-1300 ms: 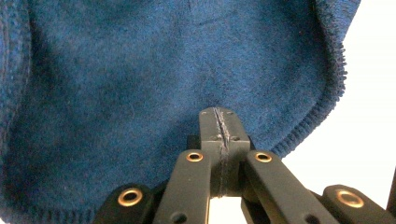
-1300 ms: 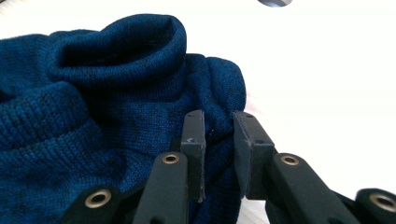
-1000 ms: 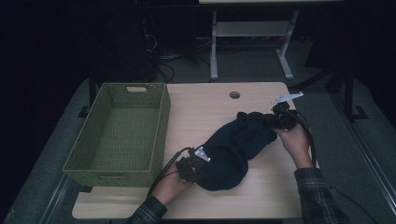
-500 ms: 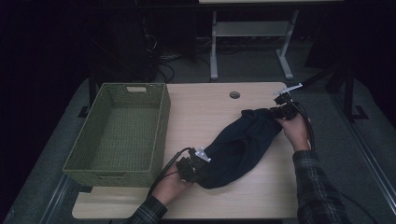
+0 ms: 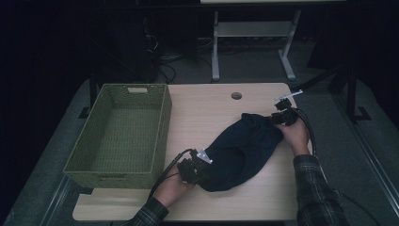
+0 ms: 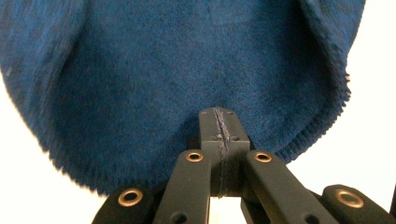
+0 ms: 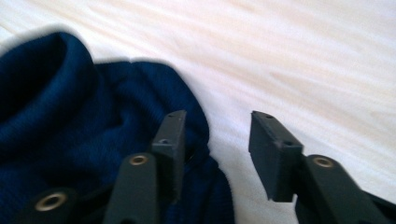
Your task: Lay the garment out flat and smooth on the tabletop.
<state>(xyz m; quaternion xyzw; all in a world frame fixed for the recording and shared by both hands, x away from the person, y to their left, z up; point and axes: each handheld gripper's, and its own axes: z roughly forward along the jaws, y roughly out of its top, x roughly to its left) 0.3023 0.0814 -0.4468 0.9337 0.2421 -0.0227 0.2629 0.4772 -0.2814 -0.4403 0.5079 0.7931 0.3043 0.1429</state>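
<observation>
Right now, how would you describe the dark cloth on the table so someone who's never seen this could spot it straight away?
Start at the light wooden table, with the green woven basket on its left. Right of the basket lies a dark blue knitted cloth, stretched slantwise between the left gripper near the front edge and the right gripper farther back. It is the table's one soft, dark thing.

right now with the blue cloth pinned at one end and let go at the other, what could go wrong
The left gripper is shut on the blue cloth at its hem alone, so a pull could slip it free. The right gripper has just been opening, with bare table between its jaws, so that end may slump and bunch short of the basket.
</observation>
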